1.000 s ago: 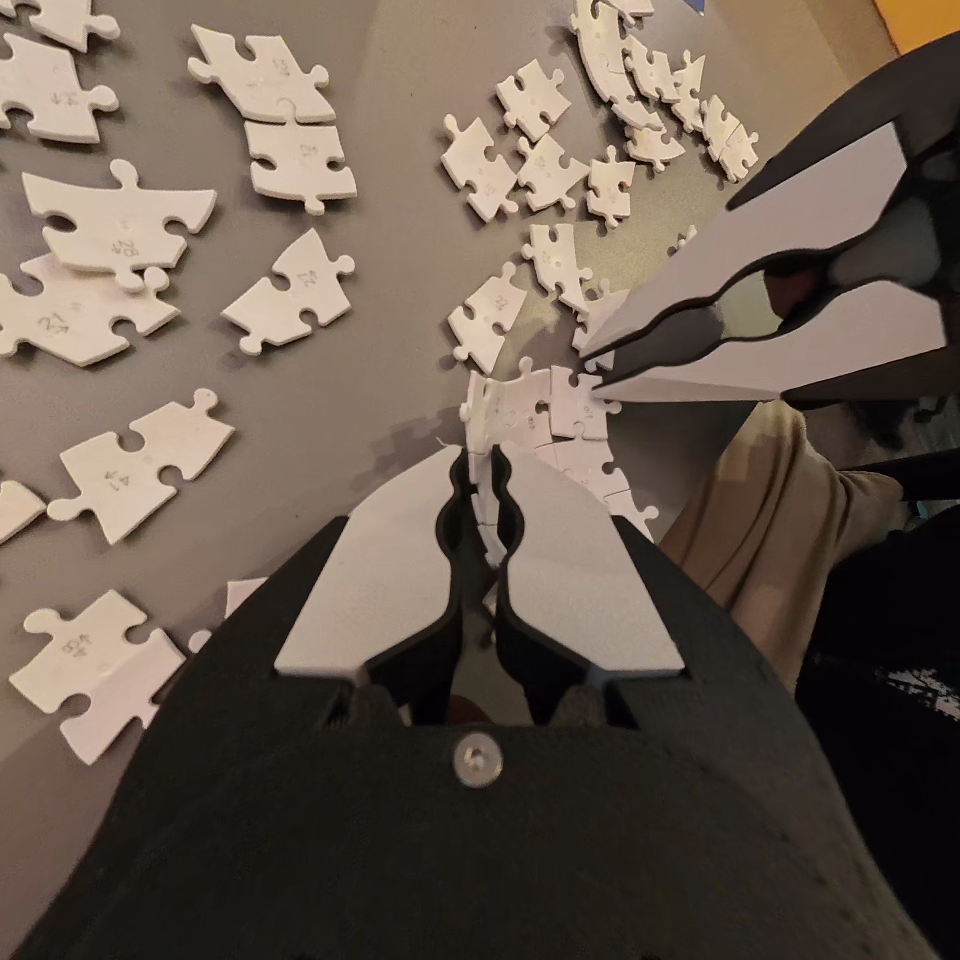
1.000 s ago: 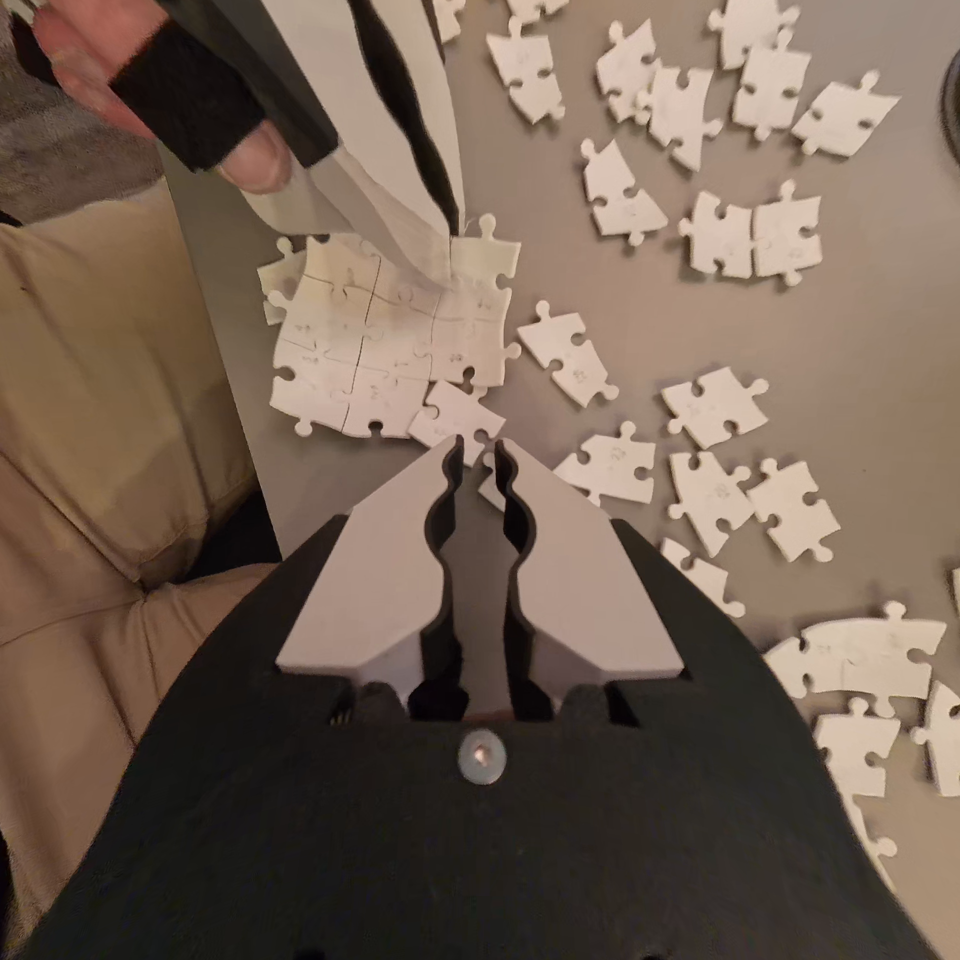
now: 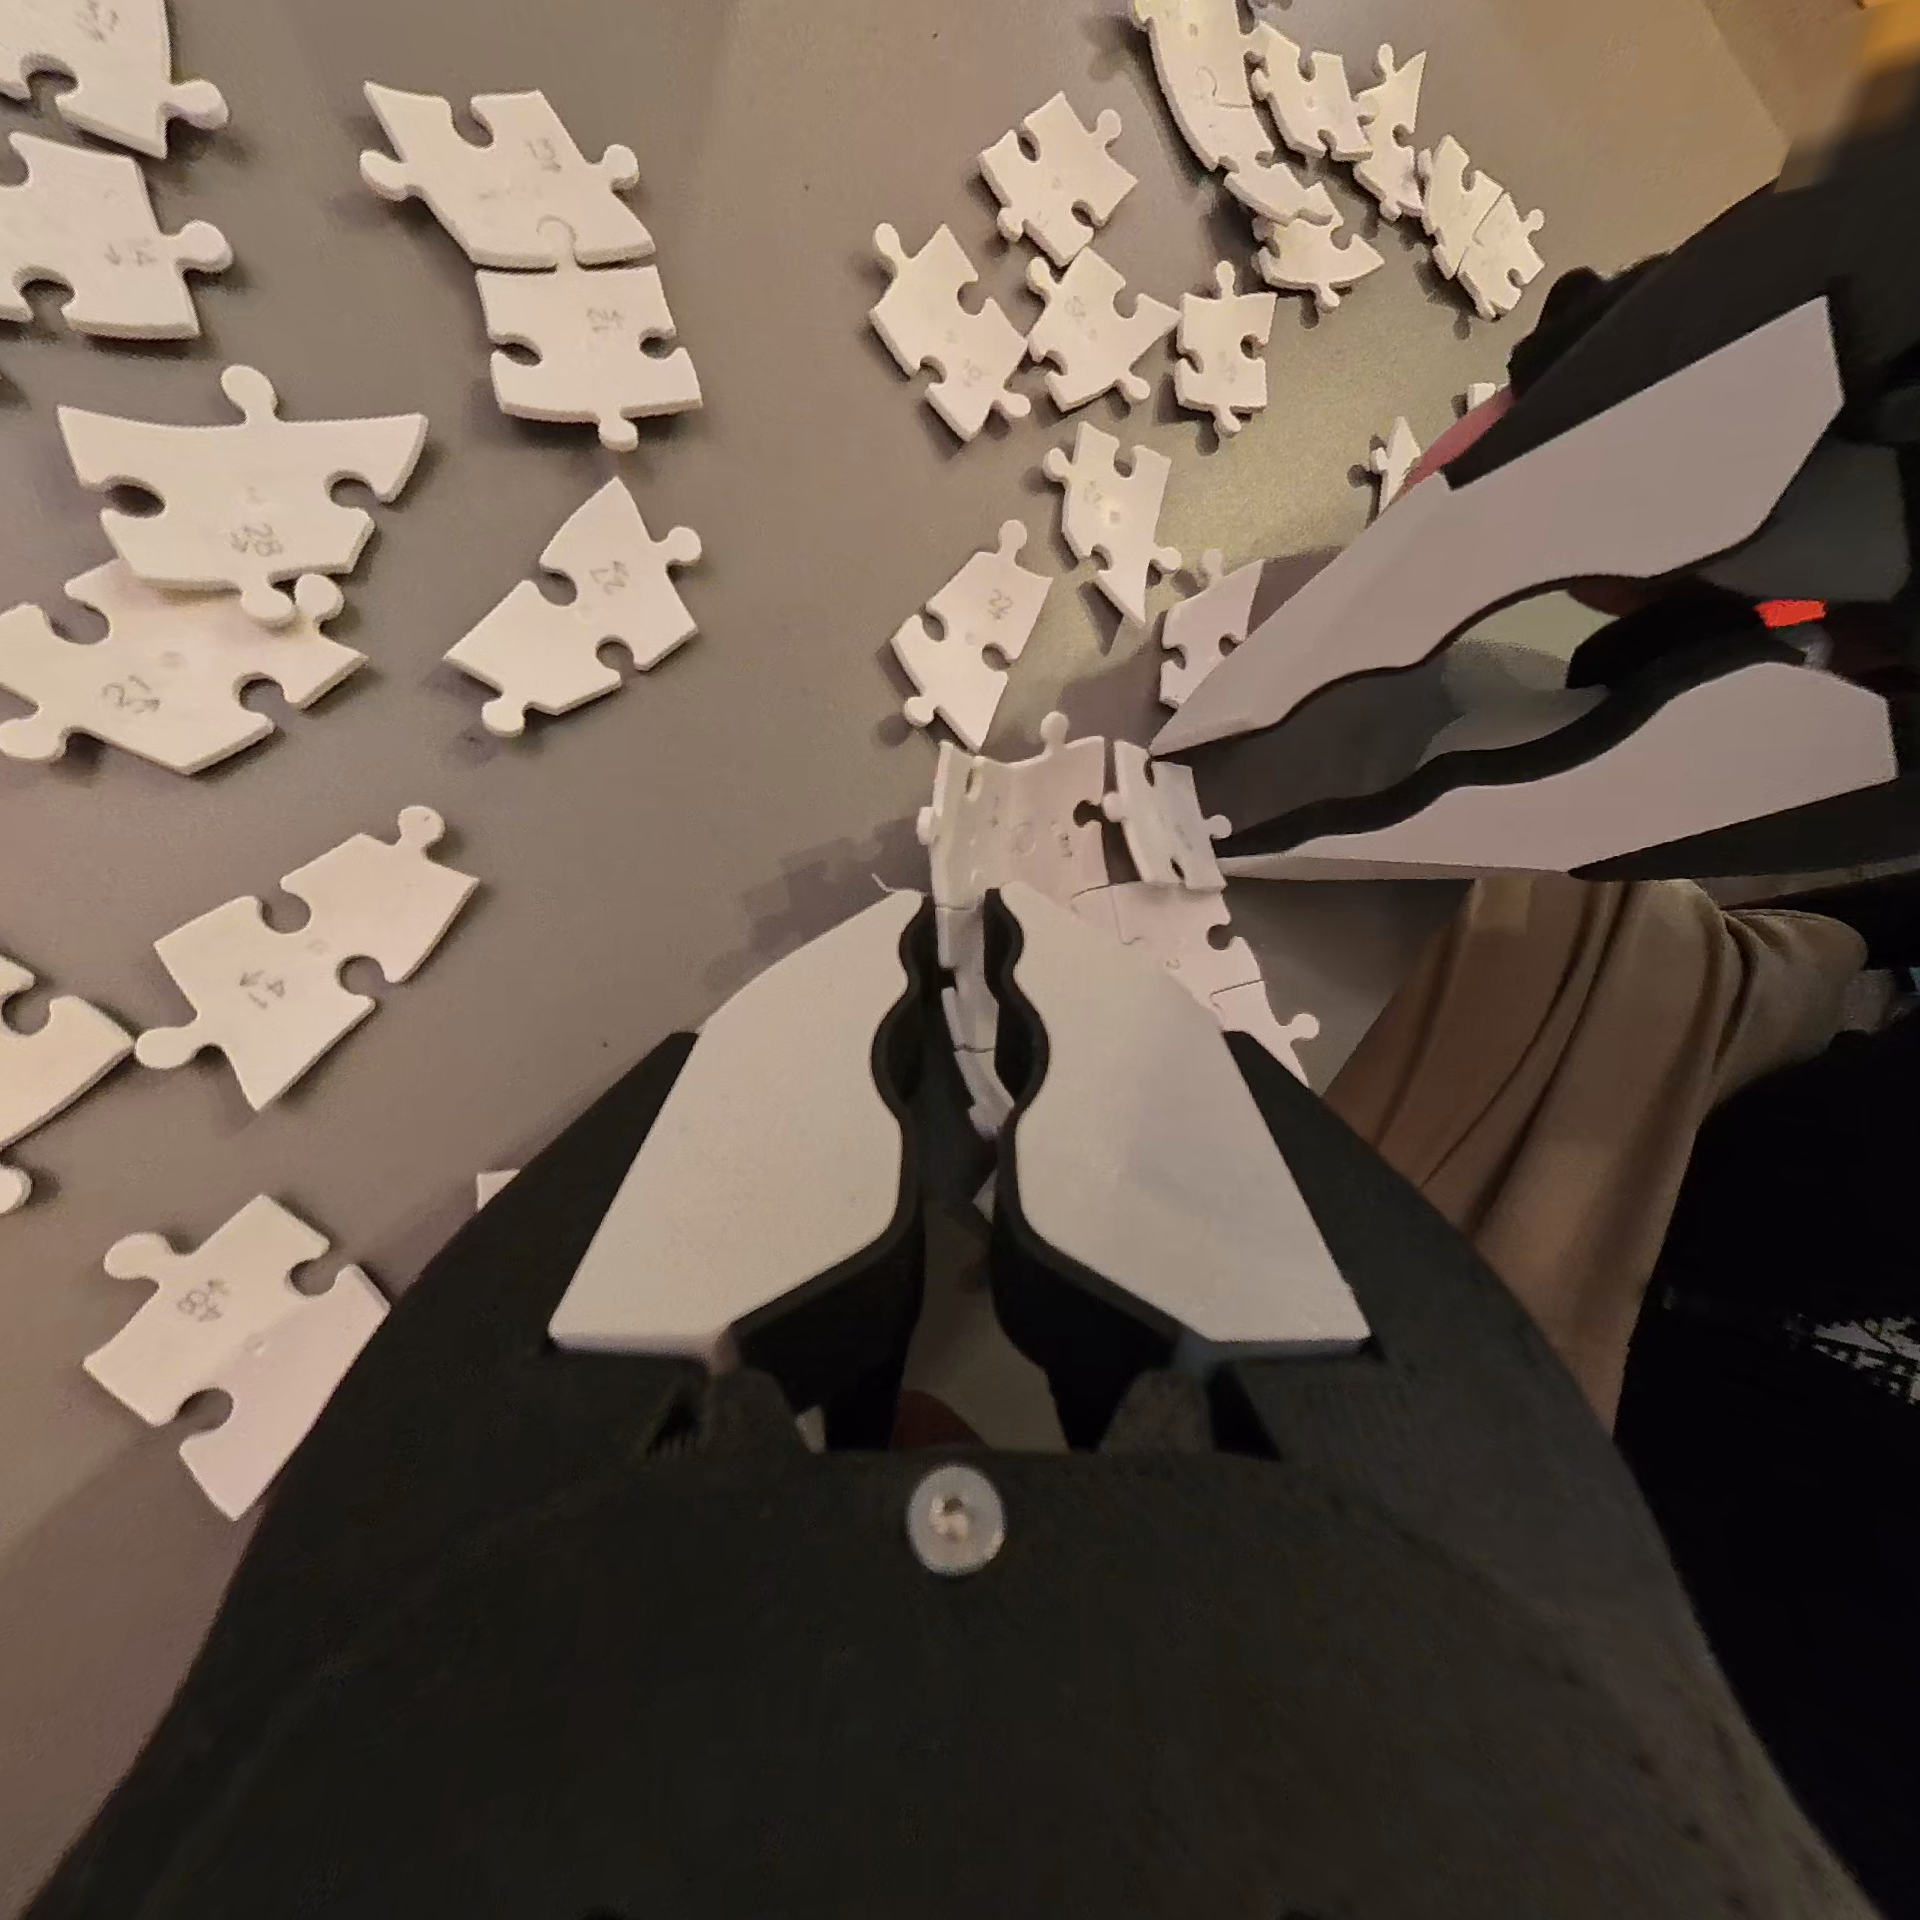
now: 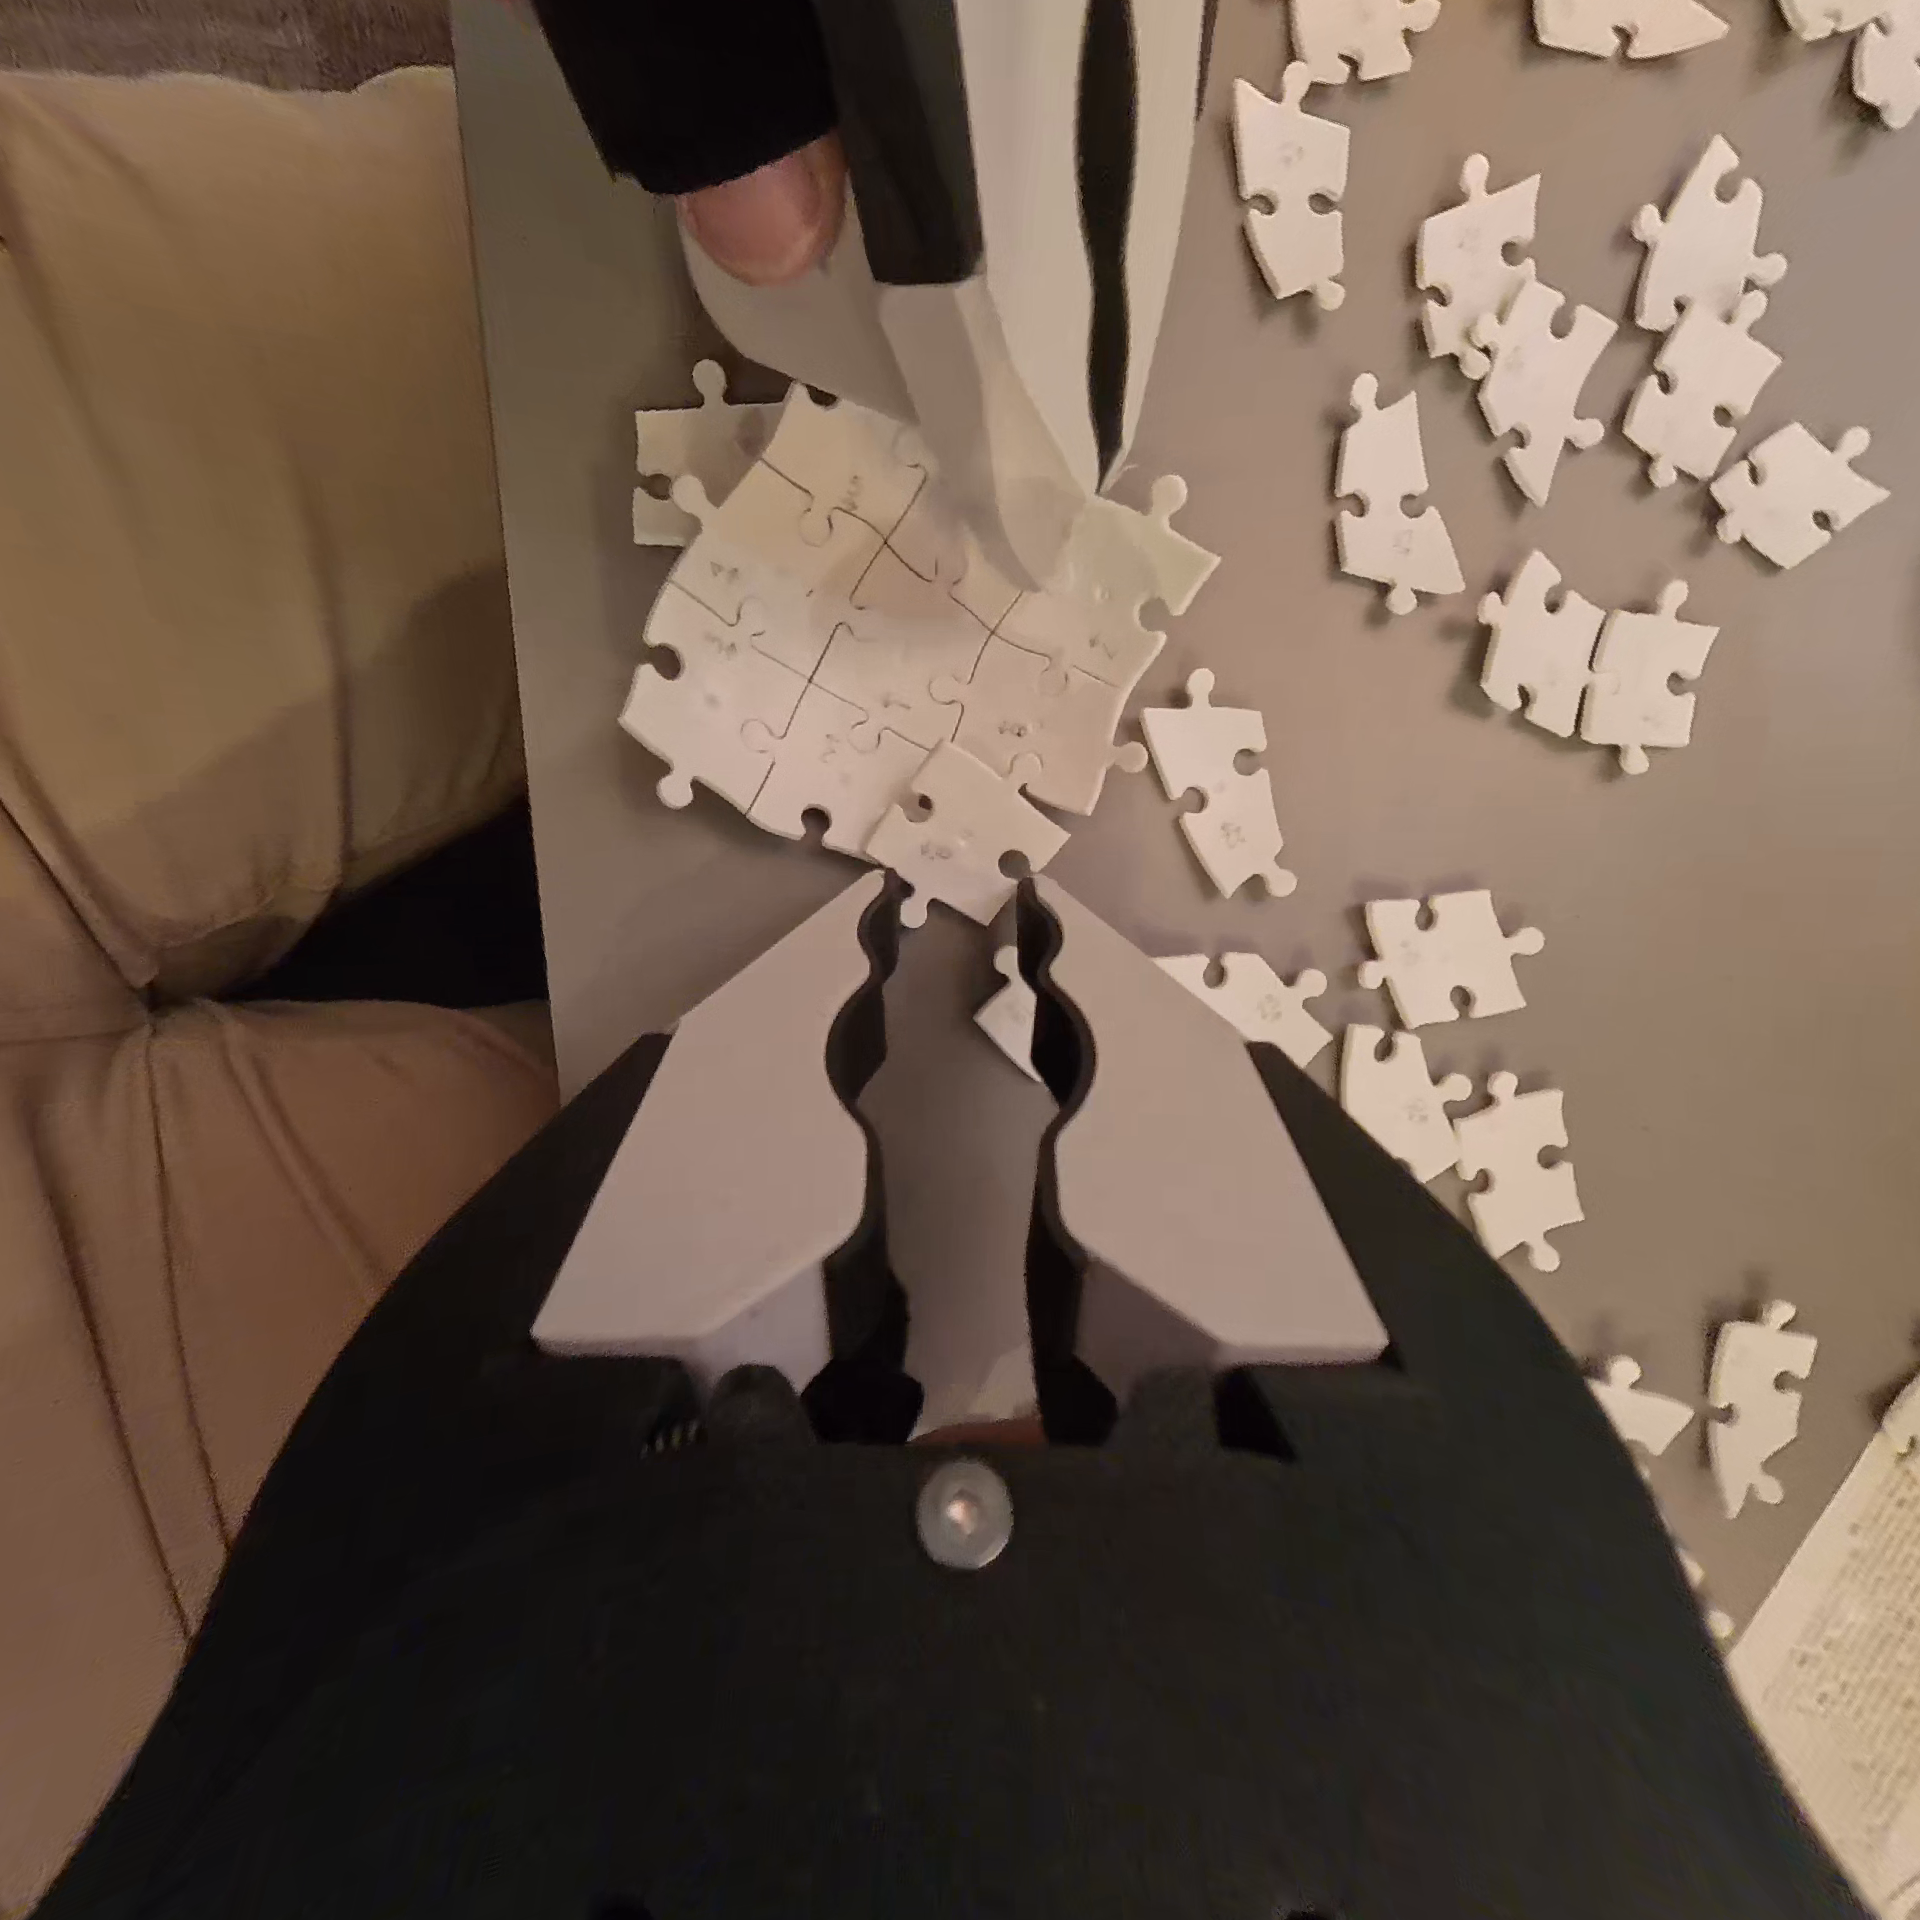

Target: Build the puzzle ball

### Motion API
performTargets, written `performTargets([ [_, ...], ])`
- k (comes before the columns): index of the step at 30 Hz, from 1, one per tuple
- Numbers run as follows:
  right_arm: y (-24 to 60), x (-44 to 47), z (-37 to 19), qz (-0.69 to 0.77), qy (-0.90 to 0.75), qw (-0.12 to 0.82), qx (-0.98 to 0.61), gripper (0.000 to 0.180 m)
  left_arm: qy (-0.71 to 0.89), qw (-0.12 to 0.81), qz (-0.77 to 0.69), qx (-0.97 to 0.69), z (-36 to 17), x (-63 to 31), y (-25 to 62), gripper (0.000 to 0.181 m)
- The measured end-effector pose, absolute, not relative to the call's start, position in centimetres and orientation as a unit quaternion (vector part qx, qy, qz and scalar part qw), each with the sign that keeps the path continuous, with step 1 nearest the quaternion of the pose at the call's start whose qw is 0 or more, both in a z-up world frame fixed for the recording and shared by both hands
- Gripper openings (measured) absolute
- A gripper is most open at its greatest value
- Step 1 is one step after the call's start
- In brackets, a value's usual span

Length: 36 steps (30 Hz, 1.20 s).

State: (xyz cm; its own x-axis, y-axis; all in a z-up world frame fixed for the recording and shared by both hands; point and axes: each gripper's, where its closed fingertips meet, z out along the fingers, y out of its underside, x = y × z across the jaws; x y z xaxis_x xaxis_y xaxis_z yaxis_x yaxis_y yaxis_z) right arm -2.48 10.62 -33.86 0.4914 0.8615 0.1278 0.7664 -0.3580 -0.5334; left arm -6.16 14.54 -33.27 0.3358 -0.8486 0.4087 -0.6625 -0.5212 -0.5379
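Observation:
A curved patch of several joined white puzzle pieces [image 4: 831, 644] lies at the grey table's [image 4: 1351, 831] left edge. It also shows in the left wrist view [image 3: 1029, 821]. My left gripper [image 3: 956, 909] is shut on the patch's rim; in the right wrist view it comes down from the top [image 4: 1107, 478]. A single white piece [image 4: 966, 831] rests against the patch's near edge, not locked in. My right gripper [image 4: 951, 888] is open, jaws a little apart, with that piece's near corner between the tips. The left wrist view shows the same gripper [image 3: 1190, 802] and piece [image 3: 1164, 821].
Many loose white pieces are scattered over the table, some joined in pairs [image 4: 1600, 665] [image 3: 571, 281]. A beige cushion [image 4: 229, 520] lies beyond the table's left edge. A printed sheet [image 4: 1849, 1662] lies at the lower right. A person's thumb [image 4: 769, 229] holds the left gripper.
My right gripper's jaws have opened wider and moved forward, so the loose piece's corner now sits between the tips. The patch has turned a little in the left gripper's hold.

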Motion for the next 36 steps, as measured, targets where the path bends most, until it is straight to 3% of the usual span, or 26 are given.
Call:
performTargets([
  [29, 11.0, -2.3, -33.3, 0.074, -0.545, 0.243, -0.799, 0.024, 0.471, 0.138, -0.332, -0.806, -33.4, -6.3, 14.6, 0.008],
  [36, 10.8, -3.7, -32.9, 0.123, -0.526, 0.265, -0.798, 0.008, 0.471, 0.137, -0.331, -0.806, -33.4, -6.2, 14.7, 0.008],
])
